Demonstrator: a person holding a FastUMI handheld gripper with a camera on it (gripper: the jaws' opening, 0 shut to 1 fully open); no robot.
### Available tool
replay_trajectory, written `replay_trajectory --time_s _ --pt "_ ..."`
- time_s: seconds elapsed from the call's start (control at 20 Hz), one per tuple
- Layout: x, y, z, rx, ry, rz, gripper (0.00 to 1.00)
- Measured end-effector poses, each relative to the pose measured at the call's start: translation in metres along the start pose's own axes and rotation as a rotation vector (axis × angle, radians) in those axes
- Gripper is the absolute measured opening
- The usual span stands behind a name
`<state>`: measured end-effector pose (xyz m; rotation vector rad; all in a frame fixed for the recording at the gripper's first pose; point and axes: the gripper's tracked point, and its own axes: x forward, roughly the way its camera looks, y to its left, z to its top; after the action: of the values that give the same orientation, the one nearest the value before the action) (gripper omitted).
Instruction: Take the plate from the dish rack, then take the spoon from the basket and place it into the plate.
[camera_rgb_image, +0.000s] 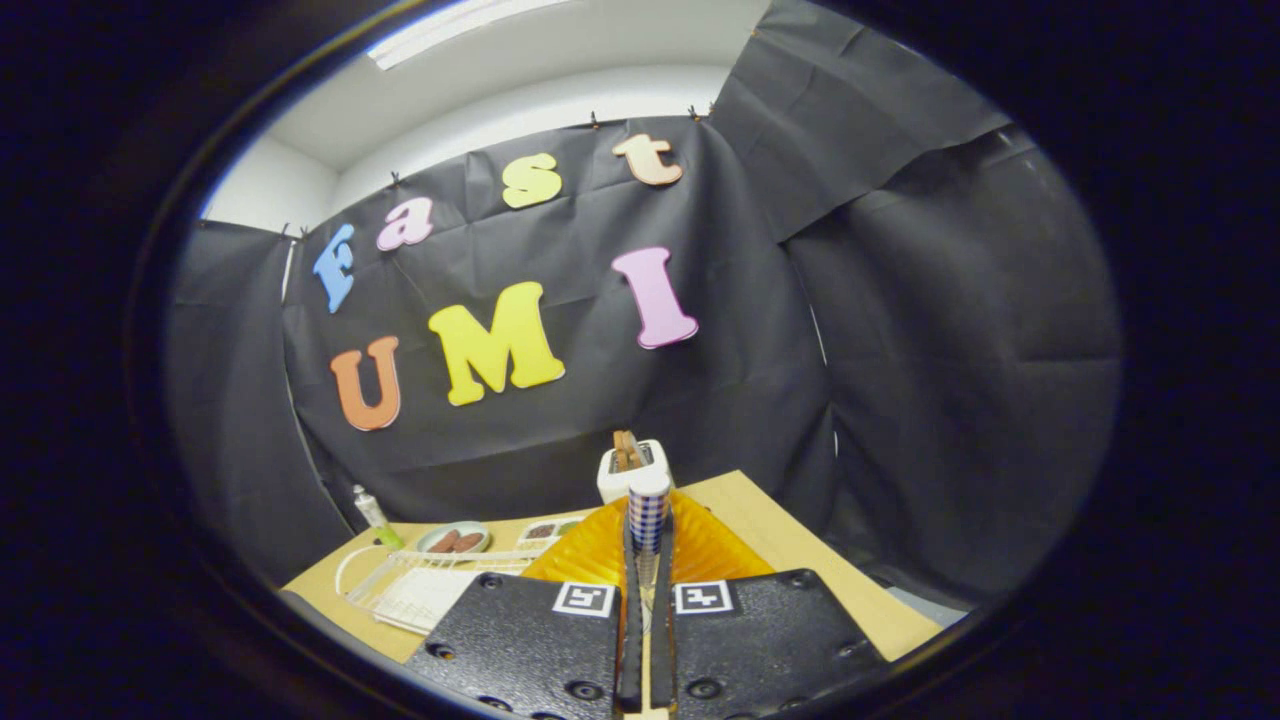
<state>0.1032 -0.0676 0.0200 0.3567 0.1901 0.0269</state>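
Firmly: claw (647, 560) around spoon (648, 515).

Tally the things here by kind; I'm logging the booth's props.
Plates: 2 (orange plate, small plate)
Toaster: 1
Dish rack: 1
Bottle: 1
Small tray: 1
Spoon: 1, gripper shut on it
Total: 7

Gripper (647, 590) fingers nearly closed on checkered spoon handle (648, 515) – orange plate (700, 550) just below blocks straight drop. Toaster (632, 468) beyond fingers. Dish rack (430, 585) crowds left side. Right of plate – bare table (800, 545), free passage.
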Motion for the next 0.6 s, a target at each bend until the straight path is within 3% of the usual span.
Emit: replay_trajectory --time_s 0.3,0.6 --pt "-0.039 0.087 -0.074 0.021 0.088 0.102 0.08" --pt "-0.046 0.135 -0.158 0.04 0.167 0.143 0.08"
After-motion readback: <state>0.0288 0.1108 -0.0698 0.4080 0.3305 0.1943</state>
